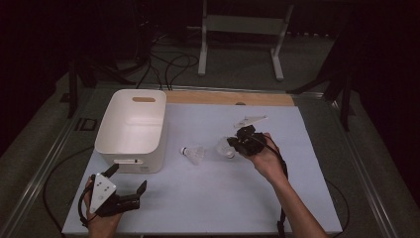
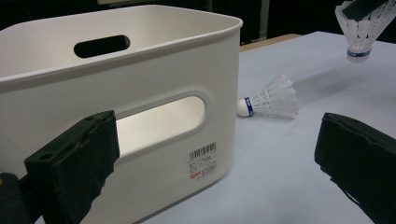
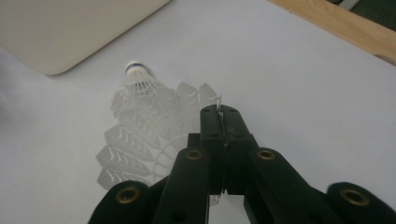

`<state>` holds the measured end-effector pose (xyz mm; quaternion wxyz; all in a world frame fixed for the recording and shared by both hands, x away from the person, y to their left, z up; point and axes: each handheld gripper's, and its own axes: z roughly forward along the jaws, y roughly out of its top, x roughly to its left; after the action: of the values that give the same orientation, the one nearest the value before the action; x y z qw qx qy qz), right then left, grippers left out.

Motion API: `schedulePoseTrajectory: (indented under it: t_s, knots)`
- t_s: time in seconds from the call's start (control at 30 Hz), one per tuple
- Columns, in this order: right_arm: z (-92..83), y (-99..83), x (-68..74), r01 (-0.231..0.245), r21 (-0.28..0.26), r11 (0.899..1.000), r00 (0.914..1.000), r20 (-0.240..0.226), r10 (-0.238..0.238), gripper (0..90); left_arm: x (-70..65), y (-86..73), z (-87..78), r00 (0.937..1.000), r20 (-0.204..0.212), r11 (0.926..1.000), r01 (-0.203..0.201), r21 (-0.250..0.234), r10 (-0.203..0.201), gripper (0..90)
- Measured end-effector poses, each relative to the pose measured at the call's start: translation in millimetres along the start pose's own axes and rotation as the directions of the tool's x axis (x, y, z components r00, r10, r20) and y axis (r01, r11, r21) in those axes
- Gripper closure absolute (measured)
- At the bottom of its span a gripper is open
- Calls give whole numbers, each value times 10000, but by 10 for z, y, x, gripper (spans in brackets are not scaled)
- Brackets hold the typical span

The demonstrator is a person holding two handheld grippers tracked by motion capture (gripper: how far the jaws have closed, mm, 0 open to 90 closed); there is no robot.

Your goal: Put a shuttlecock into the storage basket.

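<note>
My right gripper (image 1: 233,143) (image 3: 222,114) is shut on the skirt rim of a white shuttlecock (image 1: 224,148) (image 3: 140,126), whose cork with a blue band points away from the jaws. In the left gripper view this shuttlecock (image 2: 358,32) hangs cork down, just above the table. A second white shuttlecock (image 1: 193,154) (image 2: 271,99) lies on its side on the pale table mat (image 1: 208,198), right of a white bin (image 1: 131,158) (image 2: 154,70). My left gripper (image 1: 128,178) (image 2: 217,154) rests open near the front left corner, facing the bin's handle slot, with nothing between its pads.
A wooden strip (image 1: 228,97) runs along the mat's far edge. Behind the table stand a white frame (image 1: 242,25) and loose cables (image 1: 168,67) on the floor. The bin's inside looks bare from above.
</note>
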<state>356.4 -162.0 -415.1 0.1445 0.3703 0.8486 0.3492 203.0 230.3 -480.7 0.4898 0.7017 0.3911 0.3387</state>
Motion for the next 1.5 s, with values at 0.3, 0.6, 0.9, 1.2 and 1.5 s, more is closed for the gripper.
schedulePoseTrajectory:
  t_s: [0.3, 0.6, 0.9, 1.2, 1.5]
  knots:
    - [-32, 47, 9, 3, -246, 9997, 10000, -21, -4, 895, 0, 0, -2, 10000, -6, 10000, 20, -40, -20, 4]
    - [-59, 93, 24, 26, -420, 9991, 10000, -46, -28, 895, -7, -1, 1, 10000, 20, 10000, 6, -61, -6, 4]
    - [-73, 129, 36, 43, -580, 9983, 10000, -54, -46, 895, -18, 1, 6, 10000, 45, 10000, -43, -60, 43, 4]
    - [-97, 183, 59, 93, -756, 9971, 9999, -55, -98, 895, -23, -1, 10, 10000, 44, 10000, -37, -75, 37, 4]
    - [-139, 241, 46, -38, -1018, 9948, 10000, -54, 33, 896, -24, 0, 11, 10000, 47, 10000, -2, -93, 3, 4]
